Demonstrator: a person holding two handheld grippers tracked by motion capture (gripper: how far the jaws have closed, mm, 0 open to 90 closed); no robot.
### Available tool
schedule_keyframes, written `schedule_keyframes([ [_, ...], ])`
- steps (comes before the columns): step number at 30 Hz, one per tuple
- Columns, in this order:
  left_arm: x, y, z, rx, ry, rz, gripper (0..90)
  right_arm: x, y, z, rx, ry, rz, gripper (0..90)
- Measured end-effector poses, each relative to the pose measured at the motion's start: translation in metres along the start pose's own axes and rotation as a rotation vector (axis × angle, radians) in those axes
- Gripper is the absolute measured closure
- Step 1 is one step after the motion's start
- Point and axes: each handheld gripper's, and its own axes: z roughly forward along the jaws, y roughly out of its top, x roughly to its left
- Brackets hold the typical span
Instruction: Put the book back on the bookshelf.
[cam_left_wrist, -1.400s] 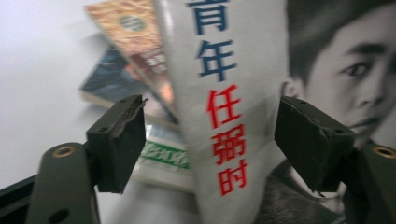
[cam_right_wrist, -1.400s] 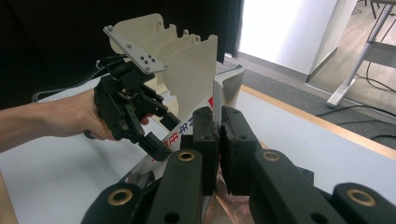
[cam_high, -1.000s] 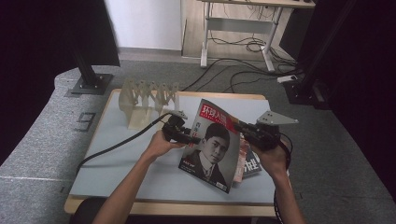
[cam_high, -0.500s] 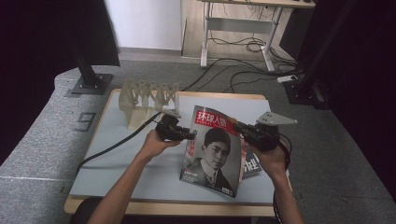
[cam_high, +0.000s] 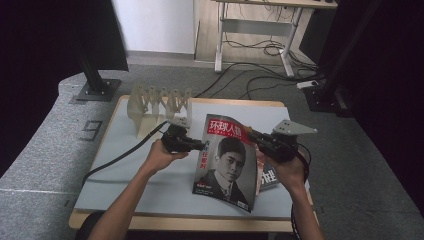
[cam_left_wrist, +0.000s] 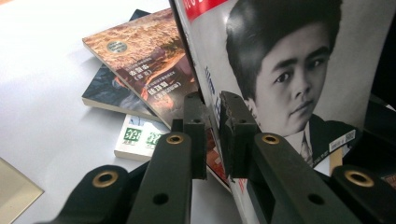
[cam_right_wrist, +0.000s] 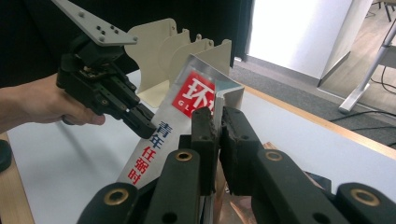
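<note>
A magazine (cam_high: 227, 160) with a portrait on its cover and a red title block is held up off the table, standing nearly upright between both hands. My left gripper (cam_high: 200, 146) pinches its left edge; the jaws have just been closing, and in the left gripper view the pads (cam_left_wrist: 198, 126) press the magazine's (cam_left_wrist: 289, 70) spine edge. My right gripper (cam_high: 252, 136) is shut on the upper right edge. In the right gripper view the jaws clamp the magazine (cam_right_wrist: 196, 93) edge-on, with the left gripper (cam_right_wrist: 140, 121) biting the far side.
A cream slotted rack (cam_high: 159, 102) stands at the table's back left. A small stack of books (cam_high: 270, 176) lies on the grey table top (cam_high: 130, 175) beneath the magazine, seen closer as books (cam_left_wrist: 140, 60). A black cable trails left from the left gripper.
The left gripper's jaws came together on the magazine's left edge. The magazine swung from a slanted, leaning pose to a more upright one and rose a little.
</note>
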Motion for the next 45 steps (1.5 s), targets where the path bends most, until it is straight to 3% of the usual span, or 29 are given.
schedule_keyframes([
  [15, -0.013, -0.006, -0.018, -0.023, -0.014, 0.026, 85.3, -0.009, -0.007, -0.011, -0.004, -0.006, 0.027, 81.1],
  [29, -0.033, -0.013, -0.032, -0.039, -0.017, 0.082, 87.2, -0.012, -0.016, -0.012, 0.022, 0.044, 0.048, 67.9],
  [45, -0.045, -0.020, -0.043, -0.055, -0.015, 0.117, 87.9, -0.018, -0.051, -0.012, 0.027, 0.132, 0.143, 64.9],
])
